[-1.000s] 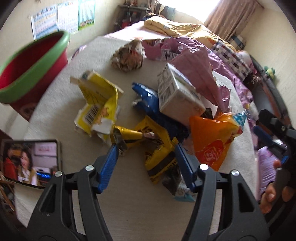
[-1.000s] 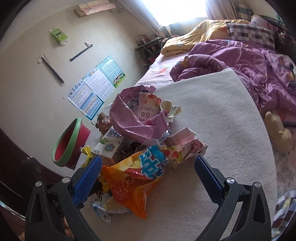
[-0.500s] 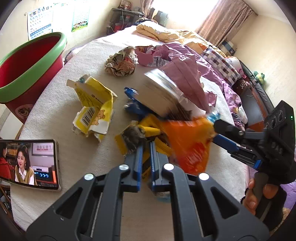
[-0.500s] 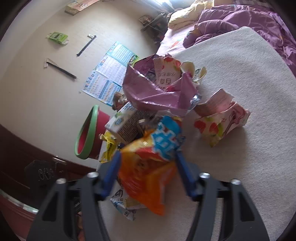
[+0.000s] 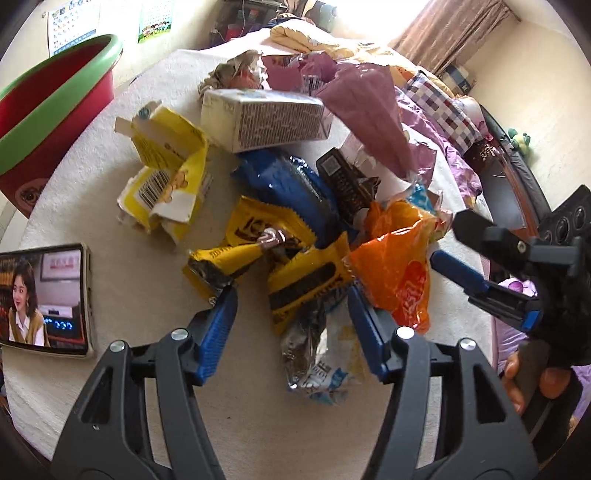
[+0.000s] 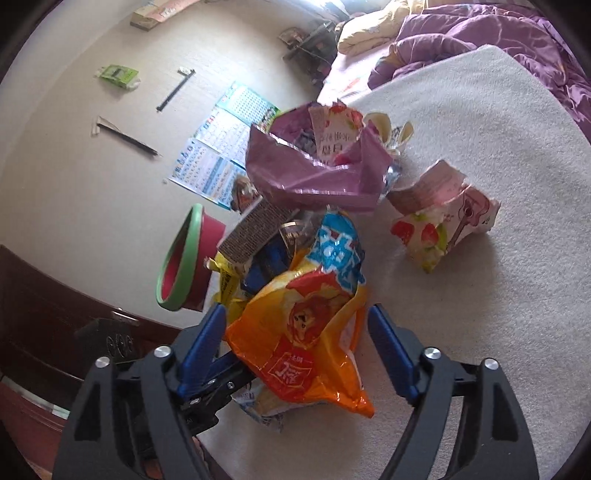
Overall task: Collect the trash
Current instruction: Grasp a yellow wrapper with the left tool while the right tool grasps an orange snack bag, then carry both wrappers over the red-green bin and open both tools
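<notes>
A heap of trash lies on a white round table (image 5: 122, 302): yellow-black wrappers (image 5: 295, 269), an orange snack bag (image 5: 395, 266) (image 6: 306, 339), a blue wrapper (image 5: 288, 184), a torn yellow carton (image 5: 166, 177), a white carton (image 5: 266, 118) and a purple bag (image 5: 365, 110) (image 6: 314, 173). My left gripper (image 5: 291, 317) is open, its jaws on either side of the yellow-black wrappers. My right gripper (image 6: 295, 339) is open around the orange bag; it also shows in the left wrist view (image 5: 461, 273).
A red bin with a green rim (image 5: 48, 99) (image 6: 184, 258) stands at the table's left edge. A phone (image 5: 44, 299) playing video lies near the front left. A pink strawberry carton (image 6: 443, 218) lies apart on the right. A bed with purple bedding (image 6: 498, 33) is behind.
My left gripper was shut half a second ago and has opened over the yellow wrappers. My right gripper opened wider around the orange bag. The white carton has tipped onto its side.
</notes>
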### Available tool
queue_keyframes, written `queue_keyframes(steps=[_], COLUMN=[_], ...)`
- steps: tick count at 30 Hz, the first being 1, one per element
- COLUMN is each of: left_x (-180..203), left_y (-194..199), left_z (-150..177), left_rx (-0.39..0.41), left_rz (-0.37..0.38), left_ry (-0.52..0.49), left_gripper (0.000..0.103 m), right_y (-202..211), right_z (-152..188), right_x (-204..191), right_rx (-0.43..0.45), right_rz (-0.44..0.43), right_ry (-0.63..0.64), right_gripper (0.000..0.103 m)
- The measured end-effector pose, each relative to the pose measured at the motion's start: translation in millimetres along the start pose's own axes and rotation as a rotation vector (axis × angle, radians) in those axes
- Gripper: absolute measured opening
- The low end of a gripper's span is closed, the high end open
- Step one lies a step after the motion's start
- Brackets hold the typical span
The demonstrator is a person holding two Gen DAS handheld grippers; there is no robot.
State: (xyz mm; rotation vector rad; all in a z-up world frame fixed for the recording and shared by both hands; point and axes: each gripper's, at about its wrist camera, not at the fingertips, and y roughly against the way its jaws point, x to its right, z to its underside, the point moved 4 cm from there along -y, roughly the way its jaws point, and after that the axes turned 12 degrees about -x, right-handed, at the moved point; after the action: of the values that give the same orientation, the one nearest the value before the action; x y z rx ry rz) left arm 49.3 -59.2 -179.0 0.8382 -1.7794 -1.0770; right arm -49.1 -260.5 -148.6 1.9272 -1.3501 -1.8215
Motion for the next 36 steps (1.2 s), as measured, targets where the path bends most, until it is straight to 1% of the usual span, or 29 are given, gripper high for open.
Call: queue_keyframes(steps=[1,3,4,5,6,7,8,9,10,12,16,21,25,30,33,36], left_x=[0.2,1.7,2.3,5.1,7.2,8.7,10.2,10.2,9.6,8.3,8.7,8.6,6.5,-1.6,-18.7,-46.7], left_y=[-1.0,-2.6,-4.1,-5.2,-5.8,-6.2,-6.8,-6.5,-6.5,-4.1,5.8,34.5,59.1,84.4,98.5,113.0], left_z=[-0.9,-3.2,-4.0,-4.1,-3.7,-3.0,-2.4,-1.9,-1.6,-0.7,1.2,1.0,-4.6,-3.3,-3.0,-5.4], left_rx=[-0.002,0.003,0.004,0.001,0.0,-0.001,-0.002,0.0,0.002,0.015,0.055,0.152,0.235,0.31,0.341,0.368], left_rz=[0.005,0.01,0.013,0.018,0.02,0.018,0.02,0.022,0.03,0.043,0.026,-0.003,-0.012,-0.043,-0.067,-0.103], left_ry=[0.006,0.006,-0.002,-0.015,-0.025,-0.035,-0.042,-0.046,-0.046,-0.042,-0.053,-0.074,-0.075,-0.073,-0.044,-0.001], left_gripper=[0.059,0.059,0.059,0.056,0.044,0.031,0.026,0.017,0.011,0.01,0.01,0.01,0.01,0.01,0.01,0.01], right_y=[-4.1,-11.9,-15.1,-17.2,-18.7,-19.0,-18.3,-17.3,-13.6,-5.8,12.8,35.8,45.3,38.3,26.9,14.8], right_z=[0.7,1.0,0.5,1.0,1.6,2.2,3.1,3.0,2.9,3.0,1.6,-0.7,-3.1,1.9,2.2,-1.5], right_x=[0.4,0.0,0.0,-0.7,-1.4,-1.8,-2.3,-1.8,-2.1,-3.4,-8.1,-24.2,-42.1,-61.3,-75.3,-90.1], right_rx=[-0.014,-0.034,-0.044,-0.053,-0.06,-0.065,-0.07,-0.068,-0.057,-0.033,0.028,0.116,0.163,0.174,0.164,0.153], right_rz=[0.006,0.011,0.006,-0.006,-0.013,-0.014,-0.023,-0.024,-0.034,-0.042,-0.052,-0.045,-0.022,-0.003,0.007,0.012], right_ry=[-0.004,-0.006,-0.004,-0.002,0.003,0.012,0.019,0.021,0.028,0.044,0.081,0.132,0.193,0.253,0.279,0.294], right_gripper=[0.081,0.081,0.079,0.074,0.062,0.047,0.037,0.03,0.029,0.029,0.028,0.028,0.028,0.028,0.028,0.028])
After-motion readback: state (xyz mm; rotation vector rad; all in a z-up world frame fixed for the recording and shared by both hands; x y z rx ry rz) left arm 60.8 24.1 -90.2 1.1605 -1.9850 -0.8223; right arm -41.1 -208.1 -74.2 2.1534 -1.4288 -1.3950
